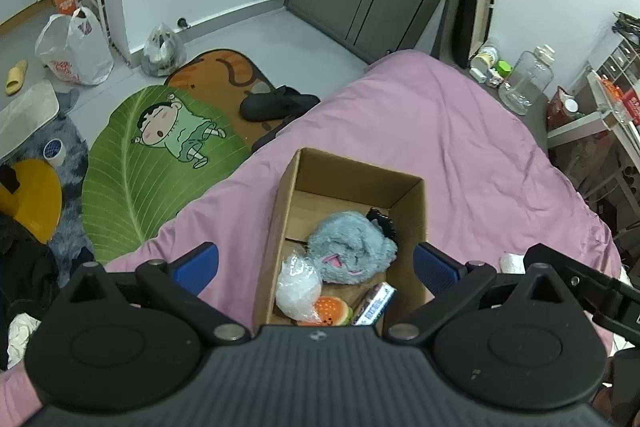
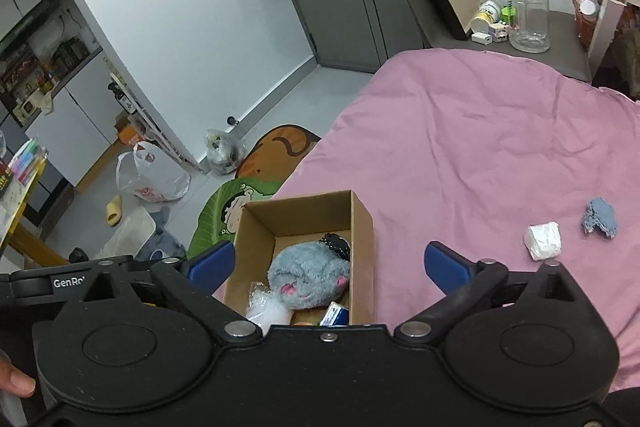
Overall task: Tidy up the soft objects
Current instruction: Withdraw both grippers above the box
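An open cardboard box [image 1: 408, 215] [image 2: 362, 227] sits on the pink bedspread [image 1: 460, 131] [image 2: 480, 131]. Inside lie a grey plush toy [image 1: 352, 249] [image 2: 308, 275], a crumpled clear plastic bag [image 1: 298, 285] [image 2: 264, 307], a burger toy [image 1: 332, 309], a blue-white packet [image 1: 374, 303] [image 2: 336, 313] and a black item [image 1: 382, 221] [image 2: 336, 243]. My left gripper [image 1: 316, 267] is open and empty above the box. My right gripper [image 2: 326, 263] is open and empty above the box. A white wad [image 2: 543, 241] and a blue-grey fuzzy piece [image 2: 600, 217] lie on the bed to the right.
Left of the bed the floor holds a green leaf rug [image 1: 152, 163], an orange rug [image 1: 224, 71], black slippers [image 1: 276, 103], plastic bags [image 1: 76, 47] and a yellow stool [image 1: 32, 199]. A nightstand with a clear jug [image 2: 527, 15] stands at the bed's far end.
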`<act>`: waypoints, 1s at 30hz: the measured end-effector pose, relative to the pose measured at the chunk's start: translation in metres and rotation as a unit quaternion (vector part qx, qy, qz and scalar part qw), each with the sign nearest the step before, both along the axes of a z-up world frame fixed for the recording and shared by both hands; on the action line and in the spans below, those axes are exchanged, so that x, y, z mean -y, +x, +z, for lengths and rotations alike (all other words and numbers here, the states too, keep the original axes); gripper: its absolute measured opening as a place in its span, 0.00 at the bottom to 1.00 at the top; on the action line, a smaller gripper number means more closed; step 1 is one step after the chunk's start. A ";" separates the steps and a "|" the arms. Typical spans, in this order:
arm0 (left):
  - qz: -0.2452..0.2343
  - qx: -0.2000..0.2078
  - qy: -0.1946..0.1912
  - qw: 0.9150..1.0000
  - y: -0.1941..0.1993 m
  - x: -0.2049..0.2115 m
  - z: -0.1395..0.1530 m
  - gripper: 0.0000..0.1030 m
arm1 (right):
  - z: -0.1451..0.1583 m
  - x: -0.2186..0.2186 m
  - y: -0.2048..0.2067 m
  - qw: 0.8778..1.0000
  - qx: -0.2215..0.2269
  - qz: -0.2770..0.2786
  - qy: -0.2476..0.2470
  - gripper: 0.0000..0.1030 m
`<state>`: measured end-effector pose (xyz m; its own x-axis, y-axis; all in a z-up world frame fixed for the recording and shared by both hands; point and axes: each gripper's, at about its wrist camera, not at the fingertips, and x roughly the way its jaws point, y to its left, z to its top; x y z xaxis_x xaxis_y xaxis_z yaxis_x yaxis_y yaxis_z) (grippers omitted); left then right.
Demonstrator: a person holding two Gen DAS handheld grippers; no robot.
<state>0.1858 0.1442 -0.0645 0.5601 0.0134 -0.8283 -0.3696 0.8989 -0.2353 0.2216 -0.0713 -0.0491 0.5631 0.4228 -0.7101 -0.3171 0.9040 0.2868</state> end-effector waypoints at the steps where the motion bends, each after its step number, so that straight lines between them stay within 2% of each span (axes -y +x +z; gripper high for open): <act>1: -0.005 0.000 0.002 1.000 -0.002 0.003 0.002 1.00 | 0.001 0.002 -0.002 1.000 0.001 0.001 0.001 1.00; 18: -0.020 0.019 0.011 1.000 -0.036 0.043 0.024 1.00 | 0.016 0.044 -0.038 1.000 0.018 0.008 -0.004 1.00; 30: -0.028 0.032 0.021 0.999 -0.040 0.080 0.035 1.00 | 0.021 0.086 -0.048 1.000 0.027 -0.010 -0.006 1.00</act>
